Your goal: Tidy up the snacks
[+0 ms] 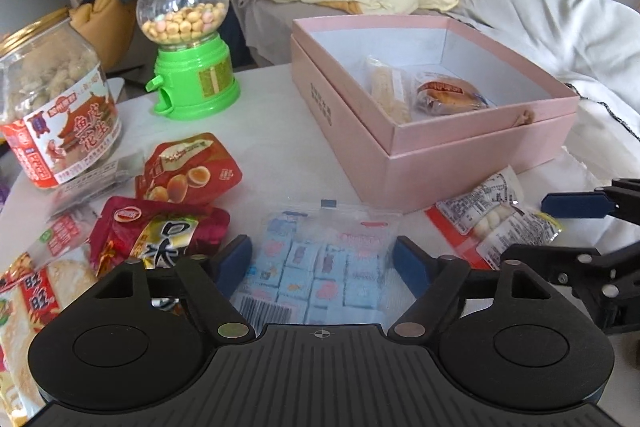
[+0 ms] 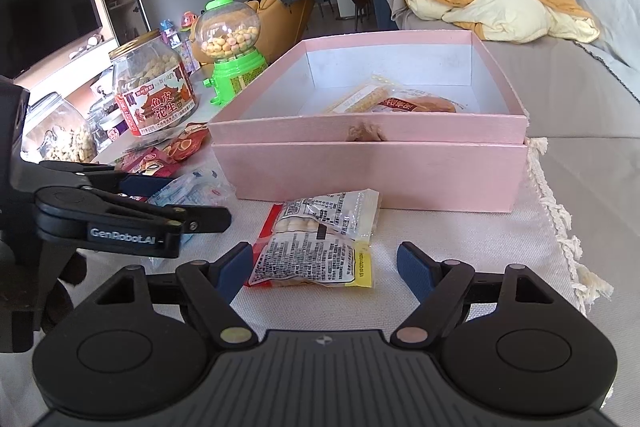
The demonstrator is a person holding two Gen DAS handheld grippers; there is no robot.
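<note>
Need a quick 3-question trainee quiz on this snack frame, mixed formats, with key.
1. True or false: the pink cardboard box is empty.
2. Which item lies between the open left claw fingers? A) clear bag of blue-wrapped candies B) green plastic gumball dispenser C) clear peanut jar with red label
3. Fill in: the clear packet printed with black text lies in front of the open right claw, ____ the box.

Key: 1 false, it holds two wrapped snacks; 2 A; 3 outside.
</note>
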